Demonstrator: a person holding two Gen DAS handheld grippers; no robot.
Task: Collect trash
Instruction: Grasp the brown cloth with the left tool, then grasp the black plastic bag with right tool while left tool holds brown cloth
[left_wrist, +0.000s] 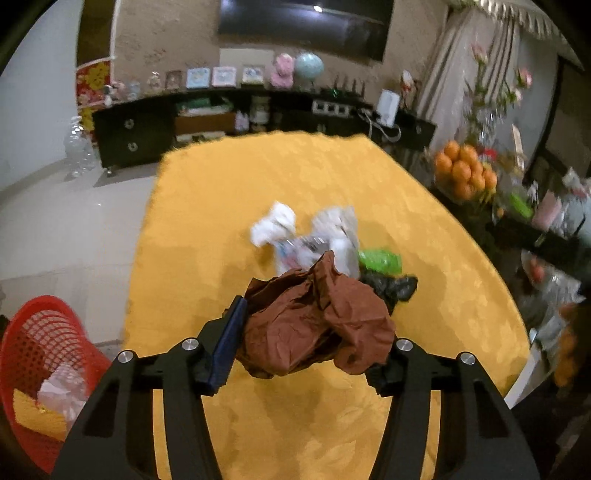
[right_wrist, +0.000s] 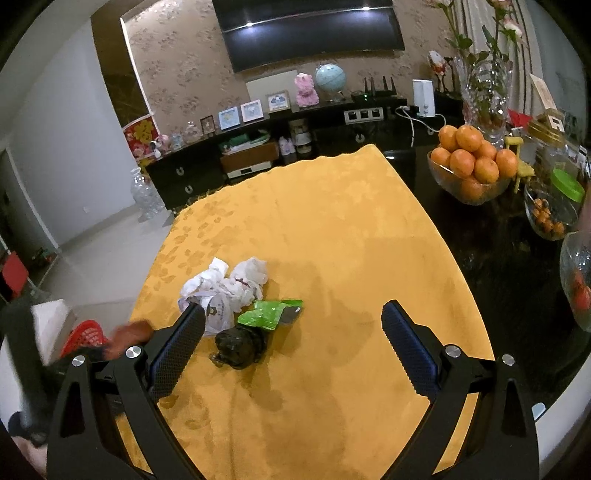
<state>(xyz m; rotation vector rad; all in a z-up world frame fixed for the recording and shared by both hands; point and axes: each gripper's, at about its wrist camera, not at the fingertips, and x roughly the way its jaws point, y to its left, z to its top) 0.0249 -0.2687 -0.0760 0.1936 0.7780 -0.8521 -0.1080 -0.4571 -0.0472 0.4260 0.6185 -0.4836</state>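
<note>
I had the left gripper (left_wrist: 314, 332) closed on crumpled brown paper (left_wrist: 317, 325), the right gripper (right_wrist: 291, 343) wide open and empty, white wrappers (right_wrist: 225, 291), a green packet (right_wrist: 269, 314) and black bag (right_wrist: 238, 343) left at twelve o'clock, the red basket (left_wrist: 40, 332) at eight o'clock partly filled.

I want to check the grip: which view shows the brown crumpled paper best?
The left wrist view: the brown crumpled paper fills the left gripper, sharp and close. The right wrist view shows only a blurred brown patch at its left edge.
</note>
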